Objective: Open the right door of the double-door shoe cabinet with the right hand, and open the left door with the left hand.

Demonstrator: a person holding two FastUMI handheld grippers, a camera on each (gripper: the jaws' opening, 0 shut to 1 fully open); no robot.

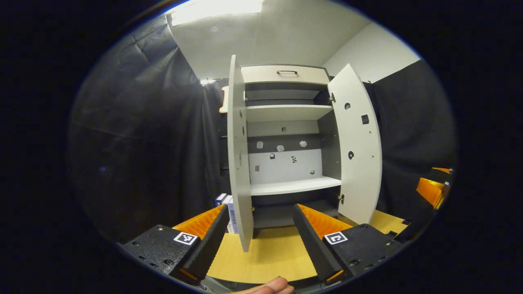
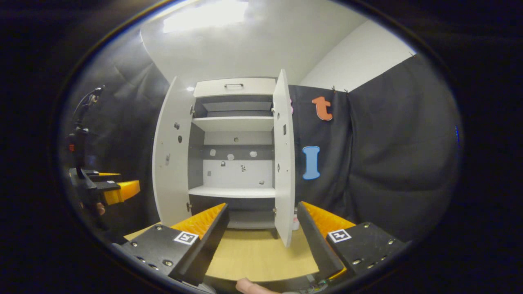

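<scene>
A: Start at the left gripper (image 1: pixel 261 241). What do its fingers hold?

B: Nothing. In the left gripper view the jaws stand wide apart at the bottom of the frame, released, over the wooden surface (image 1: pixel 265 255). The lower edge of the left door (image 1: pixel 239 163) shows between them but farther off; neither finger touches it. A fingertip (image 1: pixel 271 288) pokes in at the very bottom edge, mostly cut off.

A: And the right gripper (image 2: pixel 263 239)?

B: The same in the right gripper view: spread open, gripping nothing. The right door (image 2: pixel 283 159) shows edge-on just right of centre, its bottom corner hanging between the fingers but behind them.

A: Where is the shoe cabinet (image 1: pixel 286 143)?

B: Centre of both frames, standing on the surface, both doors swung open. Inside are two pale shelves and a back panel with small holes and fittings too small to make out. A drawer front with a dark handle (image 1: pixel 287 72) sits along the top.

A: Anything partly hidden?

B: Small boxes (image 1: pixel 226 204) peek from behind the left door at lower centre-left; the door covers most of them. In the right gripper view the other gripper shows at the left edge, with a bit of the hand holding it; I can't tell its jaws from there. In the left gripper view the other gripper is clipped at the right rim.
</scene>
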